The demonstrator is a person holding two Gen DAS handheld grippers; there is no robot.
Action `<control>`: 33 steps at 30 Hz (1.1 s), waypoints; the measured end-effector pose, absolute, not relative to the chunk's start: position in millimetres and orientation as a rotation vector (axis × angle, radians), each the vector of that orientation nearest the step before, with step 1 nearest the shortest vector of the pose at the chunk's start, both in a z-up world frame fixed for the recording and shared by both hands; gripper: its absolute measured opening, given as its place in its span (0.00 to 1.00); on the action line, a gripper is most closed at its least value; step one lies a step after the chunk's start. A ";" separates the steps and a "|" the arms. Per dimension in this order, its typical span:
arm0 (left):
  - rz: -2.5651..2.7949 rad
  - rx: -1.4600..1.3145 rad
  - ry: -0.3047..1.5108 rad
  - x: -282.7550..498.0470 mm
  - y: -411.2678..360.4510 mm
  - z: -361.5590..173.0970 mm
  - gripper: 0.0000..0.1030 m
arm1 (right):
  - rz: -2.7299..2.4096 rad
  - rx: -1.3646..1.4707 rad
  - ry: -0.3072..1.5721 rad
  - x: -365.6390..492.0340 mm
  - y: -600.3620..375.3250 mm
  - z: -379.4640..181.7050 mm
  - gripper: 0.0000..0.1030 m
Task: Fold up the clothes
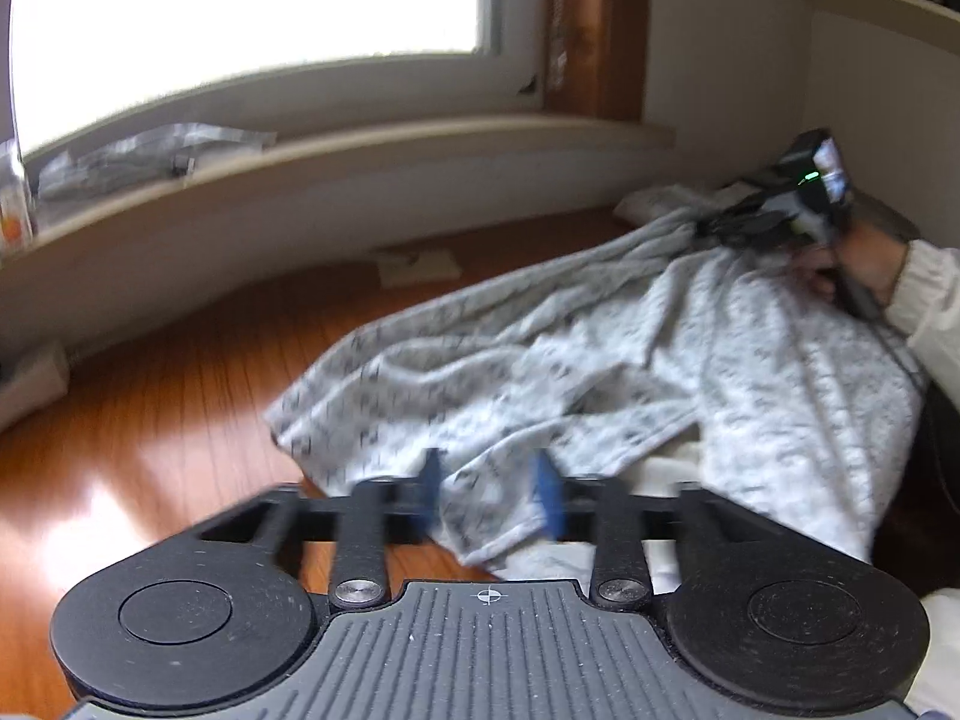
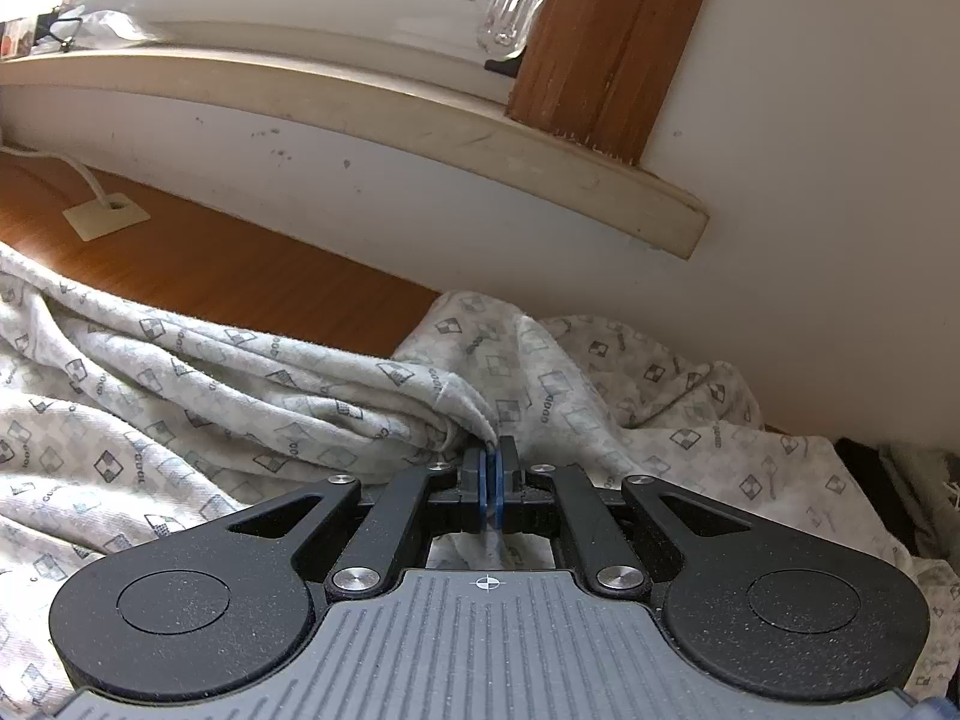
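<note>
Left wrist view: left gripper point(image 1: 492, 495) jaws apart, blue pads point(image 1: 547, 495) on either side of a fold of the patterned garment point(image 1: 600, 360), not pressing it. Garment lies crumpled on the wooden floor point(image 1: 180, 396) near the wall below the window sill point(image 1: 360, 150). Right wrist view: right gripper point(image 2: 492, 483) jaws together, clamped on a pinch of the same garment point(image 2: 240, 396). Left view also shows a hand point(image 1: 864, 264) holding the right gripper at the far end of the cloth.
</note>
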State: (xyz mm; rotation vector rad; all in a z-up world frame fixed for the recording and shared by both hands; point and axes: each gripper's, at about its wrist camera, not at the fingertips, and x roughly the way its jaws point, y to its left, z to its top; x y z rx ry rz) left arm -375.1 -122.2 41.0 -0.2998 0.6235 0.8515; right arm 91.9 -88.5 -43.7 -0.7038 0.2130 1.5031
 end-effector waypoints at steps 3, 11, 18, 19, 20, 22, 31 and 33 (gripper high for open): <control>0.844 -0.338 0.623 -374.9 -111.4 27.5 0.48 | 1.504 -0.703 0.214 91.9 -88.4 -43.9 0.04; 0.850 -0.243 0.566 -377.0 -141.1 46.2 0.05 | 1.506 -0.700 0.217 92.1 -88.2 -44.4 0.04; 0.709 -0.275 0.526 -382.0 -193.2 78.3 0.05 | 1.503 -0.704 0.207 91.9 -88.4 -45.6 0.04; 0.695 -0.285 0.540 -380.1 -196.5 74.4 0.05 | 1.503 -0.703 0.208 92.1 -88.4 -45.6 0.04; 0.683 -0.292 0.554 -377.8 -199.5 70.3 0.05 | 1.504 -0.703 0.208 92.3 -88.4 -45.6 0.04; 0.674 -0.292 0.583 -372.6 -202.4 61.2 0.05 | 1.504 -0.703 0.208 92.4 -88.5 -45.5 0.04; 0.704 -0.322 0.578 -381.5 -191.5 61.2 0.11 | 1.503 -0.705 0.204 92.8 -88.7 -44.1 0.04; 0.721 -0.317 0.571 -385.9 -189.1 63.8 0.16 | 1.503 -0.705 0.203 92.7 -88.7 -43.8 0.04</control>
